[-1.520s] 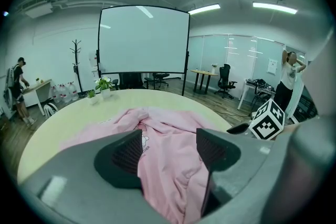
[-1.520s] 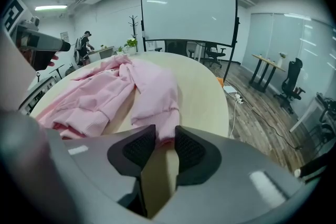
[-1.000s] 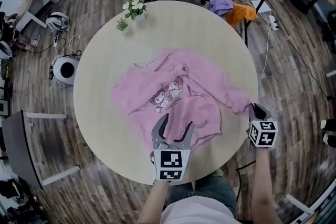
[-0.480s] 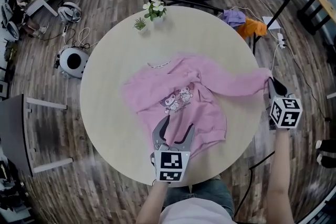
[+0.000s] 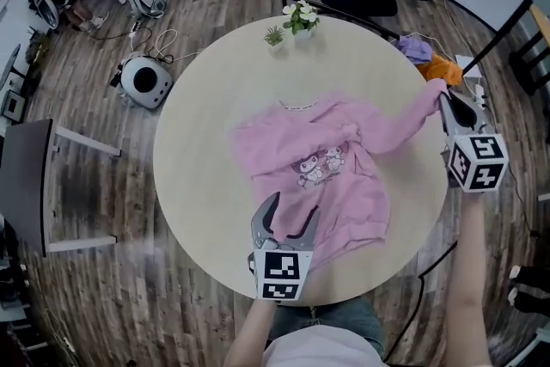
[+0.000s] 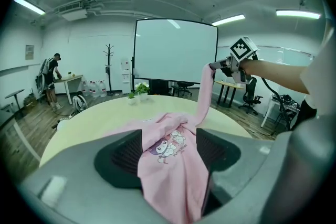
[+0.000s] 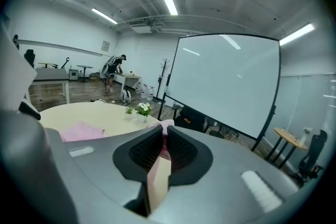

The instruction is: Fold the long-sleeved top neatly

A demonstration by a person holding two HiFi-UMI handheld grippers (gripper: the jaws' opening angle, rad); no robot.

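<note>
Right now my right gripper (image 5: 449, 101) has its jaws clamped on the cuff of the sleeve (image 5: 402, 125), lifting it above the right edge of the round table (image 5: 206, 90). My left gripper (image 5: 290, 216) sits with jaws apart at the near hem of the pink long-sleeved top (image 5: 320, 172), fabric lying between them, the body rumpled mid-table
</note>
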